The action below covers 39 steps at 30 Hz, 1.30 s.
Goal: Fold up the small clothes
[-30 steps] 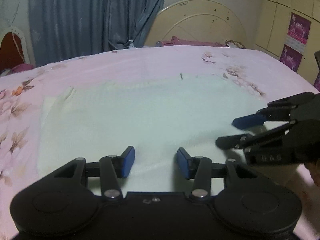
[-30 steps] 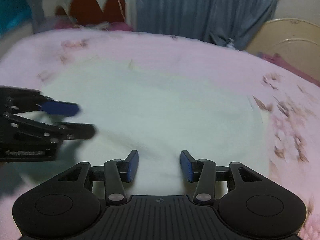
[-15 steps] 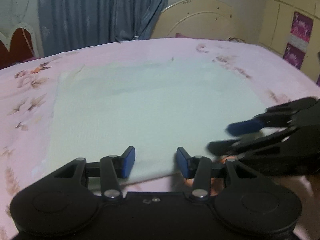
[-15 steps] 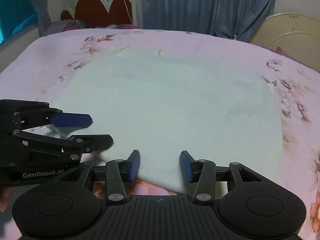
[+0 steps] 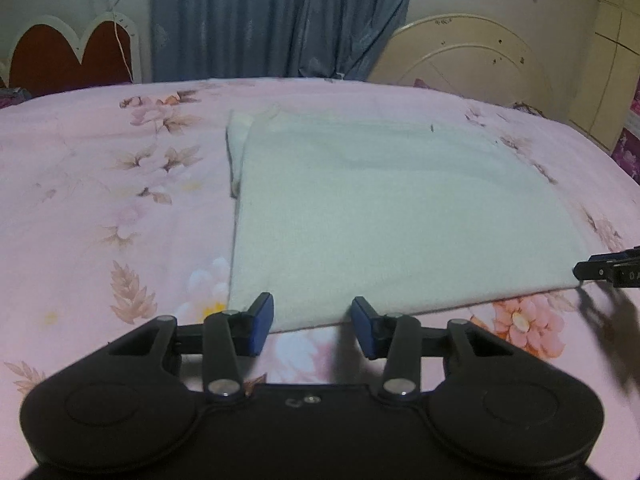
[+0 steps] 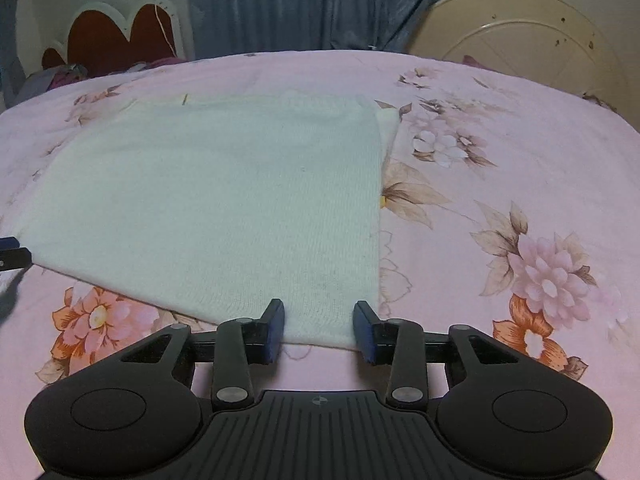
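I see a pale white knitted cloth [image 5: 384, 216] lying flat on the bed [image 5: 100, 200], out in the middle of it. The cloth is folded into a neat shape with straight edges. It looks soft, with tiny knit lines. At its far left corner a bit of a lower layer [image 5: 236, 136] sticks out past the top layer. In the right camera that same bit shows at the far right corner. A small dark speck sits near the far edge.

My left gripper [image 5: 312, 328] is at the near left corner of the cloth. Its blue pads [image 5: 262, 322] stand apart, with the near edge of the cloth between them. The pads are not pressing on the cloth.

My right gripper [image 6: 319, 330] is at the near right corner of the cloth. Its jaws have just been closing, and the cloth edge is between them. There are gaps beside the pads [image 6: 276, 330], so they are not pinching it.

The bed has a pink sheet with big flowers. Behind the bed hangs a blue curtain [image 5: 280, 20].
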Tool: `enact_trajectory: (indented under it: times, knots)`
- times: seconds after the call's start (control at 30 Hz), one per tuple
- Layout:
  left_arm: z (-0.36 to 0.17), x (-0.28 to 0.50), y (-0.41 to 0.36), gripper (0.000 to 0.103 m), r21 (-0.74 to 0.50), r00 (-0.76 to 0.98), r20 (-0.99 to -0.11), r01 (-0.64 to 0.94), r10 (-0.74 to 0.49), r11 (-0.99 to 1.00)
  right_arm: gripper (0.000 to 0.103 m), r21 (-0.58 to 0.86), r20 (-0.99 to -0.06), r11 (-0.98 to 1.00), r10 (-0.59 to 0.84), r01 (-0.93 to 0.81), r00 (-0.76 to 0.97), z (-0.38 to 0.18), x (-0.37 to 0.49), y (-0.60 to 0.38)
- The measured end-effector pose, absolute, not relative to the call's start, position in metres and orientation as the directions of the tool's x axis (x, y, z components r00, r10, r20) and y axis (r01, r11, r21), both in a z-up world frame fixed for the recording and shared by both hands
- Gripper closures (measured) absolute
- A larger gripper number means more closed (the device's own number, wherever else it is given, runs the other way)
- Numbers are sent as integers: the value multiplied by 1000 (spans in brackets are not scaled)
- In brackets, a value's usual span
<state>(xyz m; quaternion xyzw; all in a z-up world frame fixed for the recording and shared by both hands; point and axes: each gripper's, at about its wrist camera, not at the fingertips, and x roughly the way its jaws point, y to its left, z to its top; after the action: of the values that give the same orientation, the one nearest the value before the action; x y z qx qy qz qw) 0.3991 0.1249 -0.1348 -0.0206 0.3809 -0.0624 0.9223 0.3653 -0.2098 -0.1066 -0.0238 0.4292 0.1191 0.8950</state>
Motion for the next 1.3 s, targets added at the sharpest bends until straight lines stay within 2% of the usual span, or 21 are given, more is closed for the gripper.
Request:
enact_trajectory:
  times: [0.07, 0.27, 0.53, 1.03, 1.1, 1.2, 1.3]
  knots:
    - [-135, 400, 124, 59, -71, 702, -703, 89, -114, 993, 74, 48, -754, 970, 193, -240, 628, -97, 364, -201]
    - [-142, 400, 126, 58, -70, 691, -715, 83, -108, 994, 78, 14, -778, 976, 147, -217, 611, -113, 367, -208]
    - [-143, 399, 126, 57, -63, 696, -711, 81, -101, 995, 78, 22, -778, 975, 157, -223, 608, -114, 366, -213]
    - [-142, 400, 138, 57, -131, 683, -718, 54, -133, 990, 78, 47, -775, 980, 159, -196, 611, -117, 365, -221]
    - [-137, 399, 149, 60, -200, 680, -720, -16, -135, 980, 78, 41, -776, 979, 156, -198, 611, -116, 365, -221]
    - [-126, 376, 173, 56, -349, 739, -665, -176, -111, 920, 77, 23, -735, 987, 125, -159, 666, -101, 355, -223]
    - [-139, 356, 190, 60, -551, 753, -623, -232, -210, 801, 78, 158, -681, 973, 231, -168, 695, -86, 341, -231]
